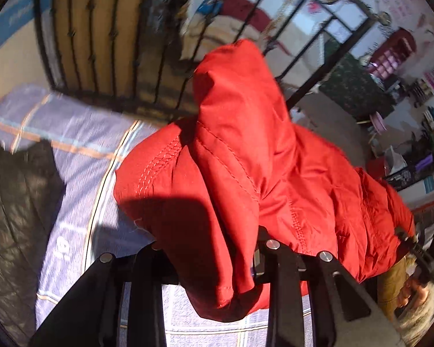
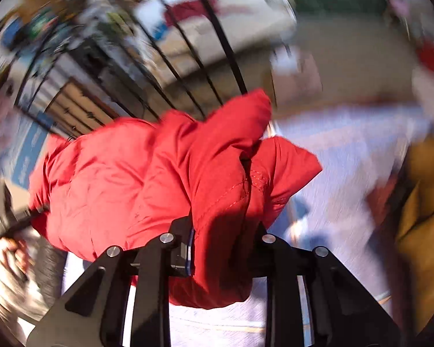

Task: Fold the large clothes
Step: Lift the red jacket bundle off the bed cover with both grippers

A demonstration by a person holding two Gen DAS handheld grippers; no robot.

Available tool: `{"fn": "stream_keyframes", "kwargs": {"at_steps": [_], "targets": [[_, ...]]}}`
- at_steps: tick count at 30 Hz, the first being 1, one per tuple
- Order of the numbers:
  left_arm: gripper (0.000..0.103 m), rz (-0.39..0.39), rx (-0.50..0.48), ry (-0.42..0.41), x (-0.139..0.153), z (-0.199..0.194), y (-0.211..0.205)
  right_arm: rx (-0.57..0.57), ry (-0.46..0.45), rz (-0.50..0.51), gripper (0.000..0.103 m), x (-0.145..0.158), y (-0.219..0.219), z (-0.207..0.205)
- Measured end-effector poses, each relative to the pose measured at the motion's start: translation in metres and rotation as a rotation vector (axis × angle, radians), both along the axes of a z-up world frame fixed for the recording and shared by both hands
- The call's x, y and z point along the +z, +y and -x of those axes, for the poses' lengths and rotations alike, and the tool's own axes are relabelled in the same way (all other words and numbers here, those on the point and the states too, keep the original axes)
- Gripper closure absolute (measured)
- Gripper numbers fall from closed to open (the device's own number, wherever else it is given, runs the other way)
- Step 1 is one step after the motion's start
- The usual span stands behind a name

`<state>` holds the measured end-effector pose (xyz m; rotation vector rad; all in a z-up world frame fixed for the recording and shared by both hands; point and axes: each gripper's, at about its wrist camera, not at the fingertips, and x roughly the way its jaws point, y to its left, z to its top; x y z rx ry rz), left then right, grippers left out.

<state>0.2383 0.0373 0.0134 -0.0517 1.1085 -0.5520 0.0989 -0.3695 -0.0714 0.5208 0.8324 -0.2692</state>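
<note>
A red padded jacket (image 1: pixel 246 159) hangs bunched above a lilac checked bedsheet (image 1: pixel 81 133). In the left wrist view my left gripper (image 1: pixel 208 260) is shut on a thick fold of it, and the cloth hides the fingertips. At the right edge of that view the other gripper (image 1: pixel 413 248) holds the far end of the jacket, with a hand (image 1: pixel 410 292) below it. In the blurred right wrist view my right gripper (image 2: pixel 222 248) is shut on another fold of the red jacket (image 2: pixel 159 173). The left gripper (image 2: pixel 20 219) shows at the left edge.
A dark quilted garment (image 1: pixel 14 202) lies on the sheet at the left. A black metal bed frame (image 1: pixel 101 43) stands beyond the bed, with cluttered shelves (image 1: pixel 405 101) behind it. A mustard-coloured garment (image 2: pixel 422 202) is at the right of the right wrist view.
</note>
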Motion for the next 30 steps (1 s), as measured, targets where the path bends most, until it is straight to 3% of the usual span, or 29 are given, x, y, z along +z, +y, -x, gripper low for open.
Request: {"fn": "stream_keyframes", "kwargs": {"at_steps": [6, 11, 15, 19, 22, 23, 26, 28, 30], "targets": [[0.076, 0.124, -0.15, -0.123, 0.076, 0.011, -0.07, 0.021, -0.068, 0.224, 0.08, 0.105, -0.018, 0.022], [0.077, 0.232, -0.341, -0.239, 0.139, 0.054, -0.163, -0.093, -0.119, 0.347, 0.08, 0.191, -0.072, 0.09], [0.077, 0.341, -0.511, -0.247, 0.159, 0.096, -0.244, -0.25, -0.135, 0.453, 0.08, 0.253, -0.106, 0.196], [0.076, 0.418, -0.73, -0.175, 0.138, 0.146, -0.339, -0.454, -0.115, 0.516, 0.08, 0.289, -0.119, 0.324], [0.075, 0.409, -0.868, -0.098, 0.1, 0.19, -0.411, -0.648, -0.054, 0.513, 0.08, 0.278, -0.12, 0.423], [0.075, 0.387, -0.911, -0.064, 0.08, 0.205, -0.436, -0.69, -0.029, 0.505, 0.08, 0.272, -0.114, 0.439], [0.073, 0.261, -0.982, 0.049, 0.008, 0.241, -0.488, -0.86, 0.024, 0.372, 0.08, 0.214, -0.113, 0.515], [0.07, 0.132, -0.95, 0.049, -0.043, 0.254, -0.504, -0.975, 0.051, 0.215, 0.079, 0.157, -0.107, 0.562], [0.063, 0.123, -0.881, 0.093, -0.073, 0.242, -0.504, -1.076, 0.024, 0.063, 0.079, 0.109, -0.093, 0.597]]}}
